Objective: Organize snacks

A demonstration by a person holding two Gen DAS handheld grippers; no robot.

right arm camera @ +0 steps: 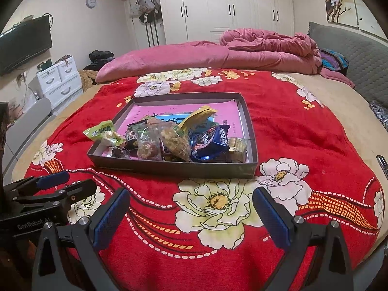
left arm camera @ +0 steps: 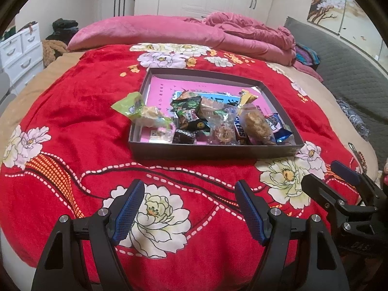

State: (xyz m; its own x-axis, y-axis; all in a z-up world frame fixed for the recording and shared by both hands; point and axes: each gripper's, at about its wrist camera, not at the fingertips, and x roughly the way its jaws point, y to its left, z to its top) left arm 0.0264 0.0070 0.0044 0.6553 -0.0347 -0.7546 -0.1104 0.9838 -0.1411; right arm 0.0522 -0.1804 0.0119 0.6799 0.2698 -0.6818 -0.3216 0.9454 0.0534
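A shallow dark box (left arm camera: 213, 150) (right arm camera: 169, 167) with a pink lining rests on the red flowered blanket and holds a heap of wrapped snacks (left arm camera: 225, 123) (right arm camera: 169, 140) at its near end. A green packet (left arm camera: 132, 105) (right arm camera: 103, 131) hangs over the box's left rim. A blue packet (right arm camera: 211, 141) lies near the right side of the heap. My left gripper (left arm camera: 189, 211) hovers open over the blanket in front of the box, nothing between its blue pads. My right gripper (right arm camera: 191, 218) is open too, beside it, also short of the box.
A pink pillow (left arm camera: 145, 30) and a crumpled pink quilt (right arm camera: 269, 46) lie at the far end of the bed. A grey headboard (right arm camera: 359, 55) runs along the right. White drawers (right arm camera: 60, 80) and a wall television (right arm camera: 24, 46) stand to the left.
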